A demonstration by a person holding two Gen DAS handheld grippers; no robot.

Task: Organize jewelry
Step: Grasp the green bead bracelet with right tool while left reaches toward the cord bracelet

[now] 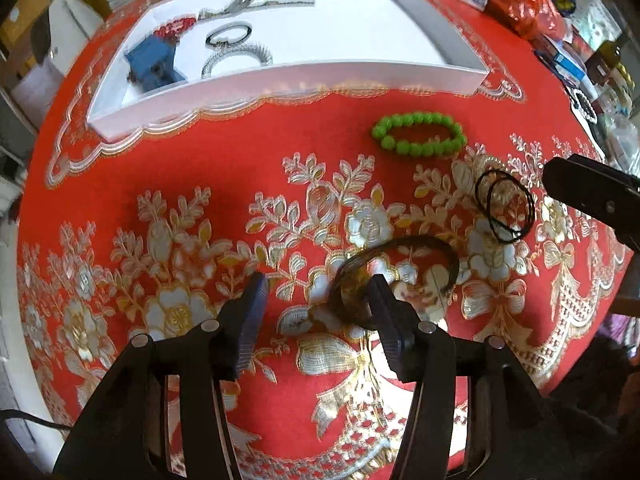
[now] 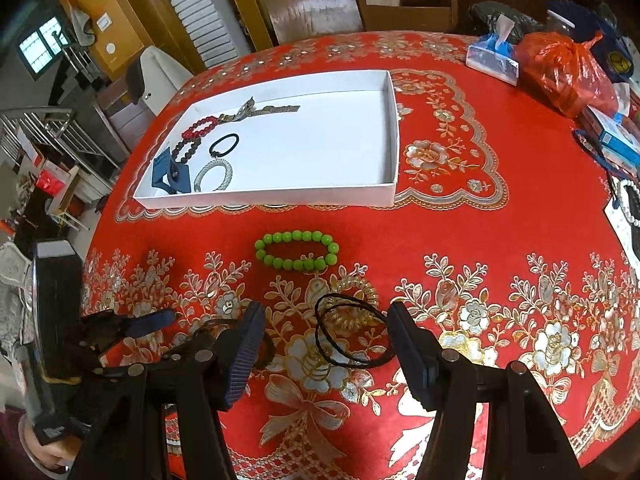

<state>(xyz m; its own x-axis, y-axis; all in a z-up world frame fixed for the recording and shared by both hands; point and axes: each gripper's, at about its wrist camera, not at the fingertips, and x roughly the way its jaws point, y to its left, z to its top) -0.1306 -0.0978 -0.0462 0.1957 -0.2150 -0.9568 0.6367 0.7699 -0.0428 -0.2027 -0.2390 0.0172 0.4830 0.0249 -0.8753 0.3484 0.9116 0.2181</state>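
A white tray (image 1: 280, 76) at the far side of the red tablecloth holds several bracelets, hair ties and a blue clip (image 1: 154, 65); it also shows in the right wrist view (image 2: 320, 196). A green bead bracelet (image 1: 418, 133) (image 2: 297, 251) lies in front of it. My left gripper (image 1: 318, 300) is open, its right finger touching a dark brown bangle (image 1: 400, 264) on the cloth. My right gripper (image 2: 324, 340) is open around black hair ties (image 2: 348, 332) and a clear spiral tie (image 2: 356, 292). The black ties also show in the left wrist view (image 1: 506, 204).
An orange plastic bag (image 2: 564, 72), a tissue pack (image 2: 492, 58), boxes and a pearl string (image 2: 630, 204) crowd the table's right edge. Wooden chairs (image 2: 360, 4) stand behind the table. The left gripper's body (image 2: 60, 320) sits at the right view's lower left.
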